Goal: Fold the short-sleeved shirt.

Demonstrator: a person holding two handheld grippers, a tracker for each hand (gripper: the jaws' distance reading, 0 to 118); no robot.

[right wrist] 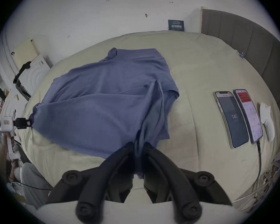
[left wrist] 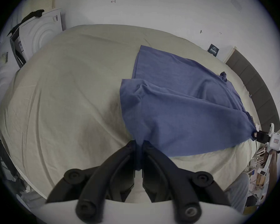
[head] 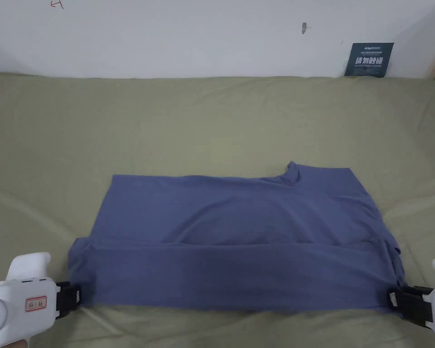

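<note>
A blue short-sleeved shirt [head: 239,235] lies spread sideways on a bed [head: 212,118] covered with an olive sheet, its near long edge folded up and stretched between two handheld grippers. The left gripper [head: 78,297] has its jaws clenched on the shirt's near left corner; the right gripper [head: 393,300] has its jaws clenched on the near right corner, where the cloth bunches into a ridge.

Judged risks: uneven pulling could skew the fold line; the bunched right corner may slip from the jaws; the far sleeve, poking up beyond the shirt's far edge, could stay untucked and spoil the fold.

Count: one shirt, two grippers, two phones [right wrist: 231,119] to the right of the shirt, one dark sign [head: 369,59] on the wall behind it
</note>
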